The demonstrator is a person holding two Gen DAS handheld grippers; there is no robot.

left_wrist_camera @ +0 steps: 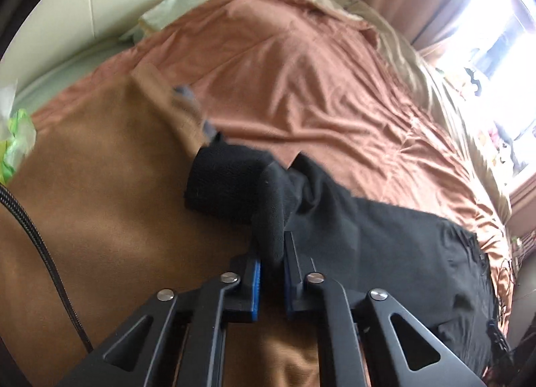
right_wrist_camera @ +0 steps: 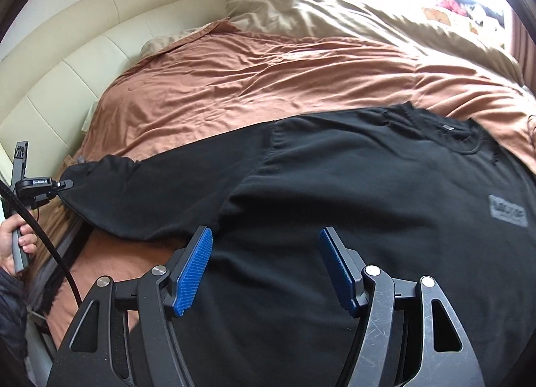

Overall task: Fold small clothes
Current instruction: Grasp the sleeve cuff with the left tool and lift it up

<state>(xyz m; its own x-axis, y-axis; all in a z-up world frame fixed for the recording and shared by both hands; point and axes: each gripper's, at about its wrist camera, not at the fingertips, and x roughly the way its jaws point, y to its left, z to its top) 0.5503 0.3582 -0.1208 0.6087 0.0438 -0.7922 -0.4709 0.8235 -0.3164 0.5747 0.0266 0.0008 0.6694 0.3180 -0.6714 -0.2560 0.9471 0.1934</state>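
Only the left wrist view shows the left gripper (left_wrist_camera: 272, 253) pinching the sleeve cuff (left_wrist_camera: 231, 182) of the black cotton long-sleeved shirt (right_wrist_camera: 351, 206). The right wrist view shows the shirt lying flat on the rust-brown bedspread (right_wrist_camera: 251, 85), collar away, sleeve stretched leftward. The right gripper (right_wrist_camera: 264, 263) hovers wide open above it, holding nothing.

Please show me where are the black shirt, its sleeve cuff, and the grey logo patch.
black shirt (right_wrist_camera: 335, 186), right wrist view, on the chest area of the body.
sleeve cuff (left_wrist_camera: 217, 182), left wrist view, on the ribbed end of the sleeve.
grey logo patch (right_wrist_camera: 507, 211), right wrist view, on the middle of the print.
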